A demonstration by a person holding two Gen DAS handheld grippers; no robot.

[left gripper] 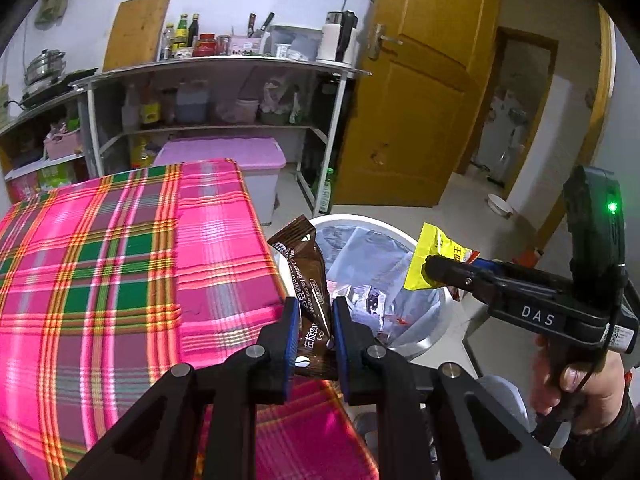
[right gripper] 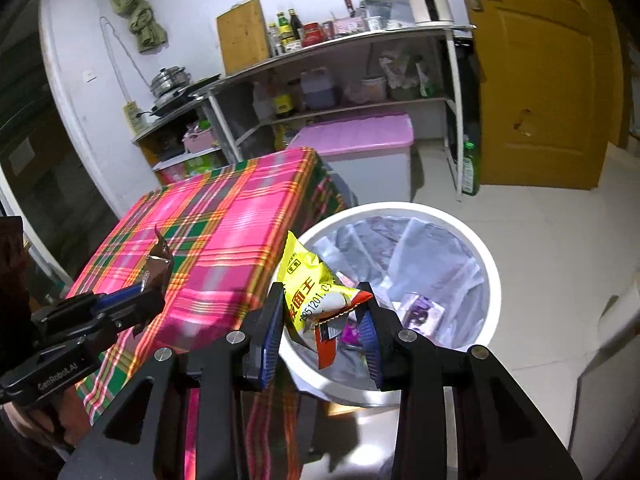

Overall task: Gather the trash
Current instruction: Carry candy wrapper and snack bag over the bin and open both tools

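My left gripper (left gripper: 316,312) is shut on a brown coffee wrapper (left gripper: 306,276), held at the right edge of the plaid table beside the bin; it also shows in the right wrist view (right gripper: 160,264). My right gripper (right gripper: 322,304) is shut on a yellow snack packet (right gripper: 312,292) and holds it over the near rim of the white trash bin (right gripper: 484,248). The bin has a clear liner with several wrappers (right gripper: 420,312) inside. In the left wrist view the right gripper (left gripper: 436,272) holds the yellow packet (left gripper: 424,256) over the bin (left gripper: 400,236).
The table with a pink and green plaid cloth (left gripper: 120,264) stands left of the bin. Behind are a pink-lidded storage box (right gripper: 360,136), metal shelves with bottles (right gripper: 320,92) and a yellow door (right gripper: 540,80). A green bottle (right gripper: 470,168) stands on the floor.
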